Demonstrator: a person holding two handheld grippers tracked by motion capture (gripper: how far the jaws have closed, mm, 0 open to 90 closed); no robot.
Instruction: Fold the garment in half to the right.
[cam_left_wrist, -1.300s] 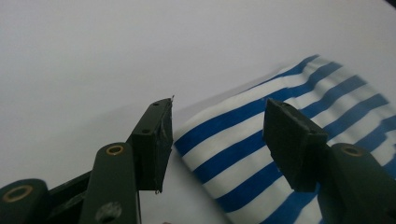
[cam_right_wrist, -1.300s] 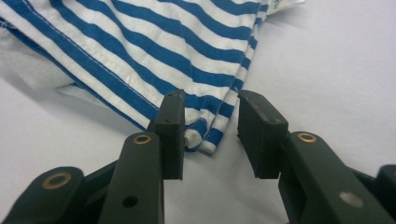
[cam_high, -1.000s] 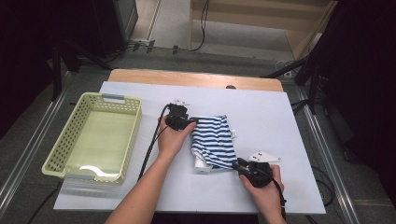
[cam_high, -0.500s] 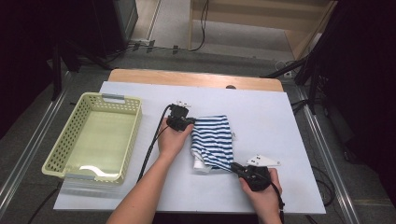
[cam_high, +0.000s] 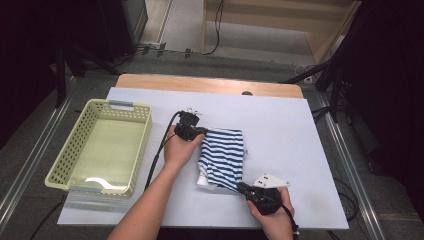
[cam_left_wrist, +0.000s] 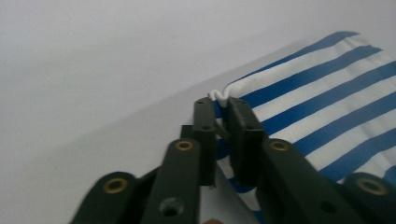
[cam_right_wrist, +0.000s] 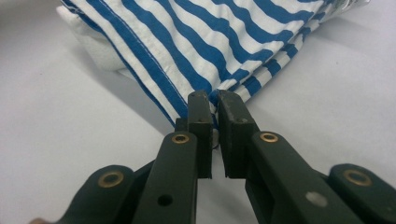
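Pinching opposite corners, both grippers clamp the folded blue-and-white striped cloth (cam_high: 221, 157) lying mid-table on the white tabletop (cam_high: 300, 130): left gripper (cam_left_wrist: 220, 105) at its far left corner, right gripper (cam_right_wrist: 210, 100) at its near right, long axis running diagonally between them.

Striped cloth (cam_high: 222, 157) – soft woven fabric, blue/white, matt, w/ stitched hem; folded layers show at its edge. Basket (cam_high: 65, 162): pale yellow-green plastic, perforated walls, slight gloss on the bottom. Table cover (cam_high: 300, 145) – smooth matt white sheet, paper or plastic, can't tell. Bare wood strip (cam_high: 210, 85) along far edge, light, smooth. Left gripper (cam_left_wrist: 222, 105) & right gripper (cam_right_wrist: 211, 100): jaws matt black plastic, brass-look rivets.
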